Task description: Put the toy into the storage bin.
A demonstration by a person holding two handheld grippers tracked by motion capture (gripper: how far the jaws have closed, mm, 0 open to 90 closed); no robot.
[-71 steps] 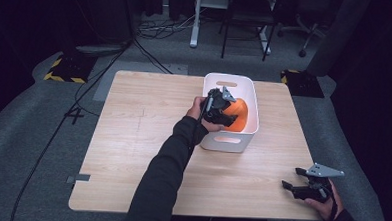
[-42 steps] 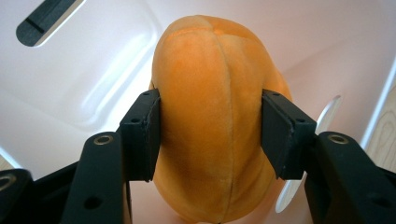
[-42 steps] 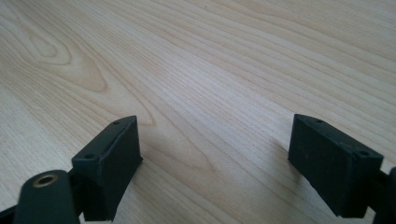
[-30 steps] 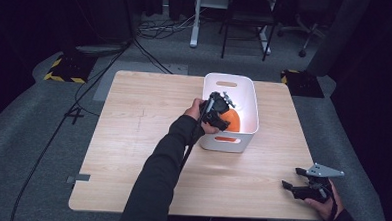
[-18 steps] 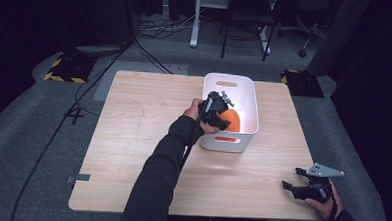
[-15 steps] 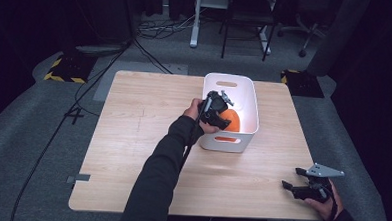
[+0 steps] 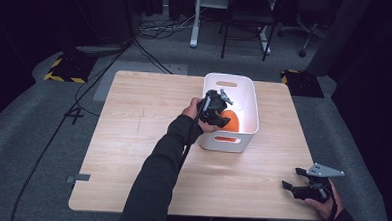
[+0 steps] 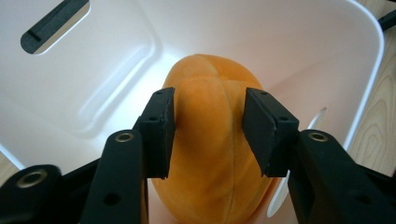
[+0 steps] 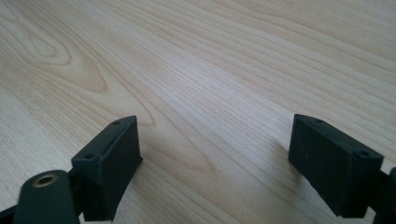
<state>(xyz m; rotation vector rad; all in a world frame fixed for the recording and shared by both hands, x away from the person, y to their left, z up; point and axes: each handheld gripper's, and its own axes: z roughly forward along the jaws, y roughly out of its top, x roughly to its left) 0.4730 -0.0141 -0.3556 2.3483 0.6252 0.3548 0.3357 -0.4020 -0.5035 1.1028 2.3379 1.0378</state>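
Square light-wood table (image 7: 142,138) on grey carpet; black cables run across the floor past its far-left corner.

White rectangular plastic bin with slotted handles (image 7: 247,100) stands on the table toward the far edge, right of centre, long side running from far to near. One handle slot faces the far edge, one the near edge.

Orange rounded fruit-like object with a lengthwise crease (image 8: 210,154) lies inside the bin, in its near half, against the white floor and wall.

Left gripper (image 7: 218,109), held in the person's left hand with a dark sleeve reaching up from the near edge, is over the bin's left rim, pointing into it. In the left gripper view its two black jaws sit on either side of the orange object, pads close against its flanks; whether they press on it or merely flank it, I cannot tell.

Right gripper (image 7: 300,187), topped with a grey three-cornered plate, rests low at the table's near-right corner in the person's right hand. In the right gripper view its jaws stand wide apart above bare wood grain.
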